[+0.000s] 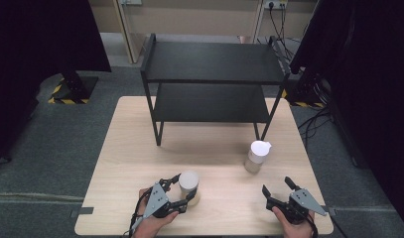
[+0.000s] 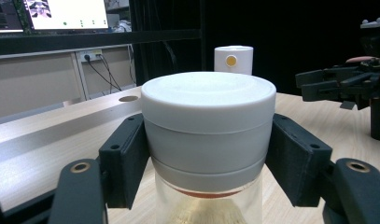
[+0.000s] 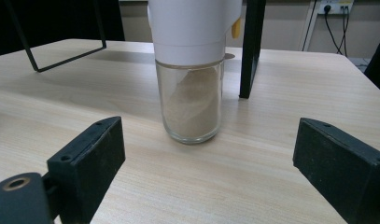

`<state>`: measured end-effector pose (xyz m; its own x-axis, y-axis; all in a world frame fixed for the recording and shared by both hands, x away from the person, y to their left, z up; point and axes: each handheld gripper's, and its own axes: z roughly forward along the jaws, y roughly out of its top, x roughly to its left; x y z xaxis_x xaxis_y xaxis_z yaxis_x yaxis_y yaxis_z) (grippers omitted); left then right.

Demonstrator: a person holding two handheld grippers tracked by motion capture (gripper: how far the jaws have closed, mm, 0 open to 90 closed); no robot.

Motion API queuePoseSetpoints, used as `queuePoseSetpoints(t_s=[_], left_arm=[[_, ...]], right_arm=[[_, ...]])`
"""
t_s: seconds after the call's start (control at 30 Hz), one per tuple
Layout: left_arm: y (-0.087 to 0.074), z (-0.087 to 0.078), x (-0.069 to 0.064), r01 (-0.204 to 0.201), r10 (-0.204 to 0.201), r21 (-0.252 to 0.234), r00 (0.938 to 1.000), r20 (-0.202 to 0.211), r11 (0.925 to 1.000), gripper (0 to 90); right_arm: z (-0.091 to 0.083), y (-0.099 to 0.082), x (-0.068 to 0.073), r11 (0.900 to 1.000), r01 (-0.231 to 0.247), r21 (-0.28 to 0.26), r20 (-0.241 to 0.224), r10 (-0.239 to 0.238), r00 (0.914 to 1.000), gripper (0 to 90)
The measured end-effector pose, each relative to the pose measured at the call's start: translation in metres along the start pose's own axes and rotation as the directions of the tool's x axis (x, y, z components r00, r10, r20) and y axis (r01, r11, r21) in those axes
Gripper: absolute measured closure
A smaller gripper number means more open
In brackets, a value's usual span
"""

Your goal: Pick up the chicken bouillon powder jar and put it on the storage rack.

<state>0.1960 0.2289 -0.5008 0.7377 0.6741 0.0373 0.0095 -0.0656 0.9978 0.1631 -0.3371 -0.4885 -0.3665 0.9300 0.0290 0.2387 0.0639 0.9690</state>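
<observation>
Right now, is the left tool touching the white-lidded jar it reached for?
Touching. The left gripper view shows both black pads pressed flat against the white lid of the jar, with no gap on either side of the left tool.

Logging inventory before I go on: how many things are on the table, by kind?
Glass jars with white lids: 2, one between the left gripper jaws, one standing free ahead of the right gripper
Black two-tier shelf racks: 1
Total: 3 things on the wooden table
</observation>
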Motion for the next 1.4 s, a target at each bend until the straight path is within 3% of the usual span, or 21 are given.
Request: queuePoseSetpoints(t_s=[0.33, 0.63, 0.83, 1.4], left_arm=[[0.009, -0.001, -0.007, -0.005, 0.005, 0.020, 0.9999, -0.016, 0.9998, 33.8], [0.025, -0.006, -0.010, 0.006, -0.007, -0.034, 0.9993, -0.037, 0.9994, 33.8], [0.038, -0.006, -0.009, -0.009, 0.004, -0.068, 0.9972, -0.074, 0.9977, 33.8], [0.057, -0.001, -0.008, -0.021, -0.003, -0.145, 0.9857, -0.168, 0.9892, 33.8]], right_arm=[[0.000, -0.001, 0.000, 1.0000, 0.002, -0.004, 0.001, -0.002, 1.0000, 9.2], [-0.001, -0.002, 0.000, 0.9999, -0.004, -0.009, 0.005, 0.004, 1.0000, 9.3], [-0.001, -0.002, 0.001, 0.9999, -0.004, -0.011, 0.007, 0.004, 1.0000, 9.3], [-0.002, -0.003, 0.001, 0.9999, -0.001, -0.016, 0.011, 0.001, 0.9999, 9.3]])
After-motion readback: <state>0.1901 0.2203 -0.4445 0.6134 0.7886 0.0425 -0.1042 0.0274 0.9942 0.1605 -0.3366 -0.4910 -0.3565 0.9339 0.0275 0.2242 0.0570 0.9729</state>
